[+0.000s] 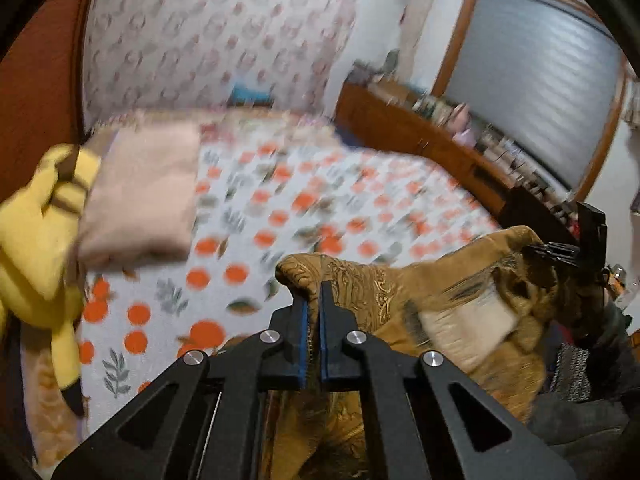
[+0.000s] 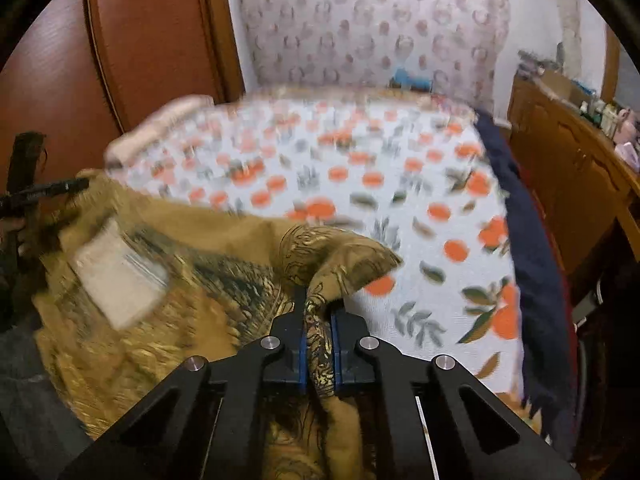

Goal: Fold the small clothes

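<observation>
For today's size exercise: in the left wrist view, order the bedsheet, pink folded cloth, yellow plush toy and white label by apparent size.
1. Bedsheet
2-3. Pink folded cloth and yellow plush toy: alike; toy cropped, nearer.
4. White label

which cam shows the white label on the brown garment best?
Left wrist: the white label on the brown garment is closer to centre and less blurred. Right wrist shows it too, off to the left and smeared by motion.

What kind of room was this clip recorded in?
Most likely a home bedroom. A bed with an orange-print sheet fills the view, a folded pink blanket and yellow plush toy lie at its edge, and a wooden dresser crowded with small bottles stands alongside.
</observation>
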Tool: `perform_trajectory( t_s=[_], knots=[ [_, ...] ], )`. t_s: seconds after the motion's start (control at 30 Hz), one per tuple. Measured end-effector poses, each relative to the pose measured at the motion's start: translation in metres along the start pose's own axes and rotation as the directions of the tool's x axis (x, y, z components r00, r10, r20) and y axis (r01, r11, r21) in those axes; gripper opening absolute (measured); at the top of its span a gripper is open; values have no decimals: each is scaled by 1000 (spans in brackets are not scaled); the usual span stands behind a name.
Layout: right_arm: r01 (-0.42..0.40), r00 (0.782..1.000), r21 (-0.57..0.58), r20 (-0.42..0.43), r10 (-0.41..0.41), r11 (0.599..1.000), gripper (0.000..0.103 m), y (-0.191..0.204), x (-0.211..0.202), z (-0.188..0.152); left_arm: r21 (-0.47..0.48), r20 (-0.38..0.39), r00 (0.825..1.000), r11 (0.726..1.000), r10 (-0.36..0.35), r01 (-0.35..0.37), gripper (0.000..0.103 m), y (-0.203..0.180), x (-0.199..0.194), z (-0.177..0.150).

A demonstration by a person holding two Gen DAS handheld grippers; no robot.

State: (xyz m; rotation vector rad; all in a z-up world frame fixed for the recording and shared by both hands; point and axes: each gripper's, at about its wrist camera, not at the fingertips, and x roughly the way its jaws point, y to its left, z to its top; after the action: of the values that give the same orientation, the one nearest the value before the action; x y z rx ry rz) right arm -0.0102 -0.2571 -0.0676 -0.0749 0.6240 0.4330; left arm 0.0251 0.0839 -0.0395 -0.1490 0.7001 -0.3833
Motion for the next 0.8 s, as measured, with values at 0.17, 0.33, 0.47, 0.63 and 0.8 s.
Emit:
perform_trajectory(
  t_s=[0.17,0.33,0.47,0.63,0.8],
  knots=[
    [30,982,-31,185,-24,999,8,14,-77,27,61,160,987,998,-28,19,5,-36,-57,34],
    [38,944,-85,331,-8,996,8,26,-152,67,84,309,950,996,-34,9,5,-48,-113,79],
    [106,902,-150,430,-32,983,7,31,-199,119,99,390,921,994,12,-55,5,-42,-136,132],
    [202,883,-171,457,-104,964,7,24,-194,204,85,416,904,986,97,-145,5,-18,-110,211],
    [291,906,-165,364,-216,943,8,15,-88,256,82,334,921,967,200,-240,5,20,-19,245]
  ],
)
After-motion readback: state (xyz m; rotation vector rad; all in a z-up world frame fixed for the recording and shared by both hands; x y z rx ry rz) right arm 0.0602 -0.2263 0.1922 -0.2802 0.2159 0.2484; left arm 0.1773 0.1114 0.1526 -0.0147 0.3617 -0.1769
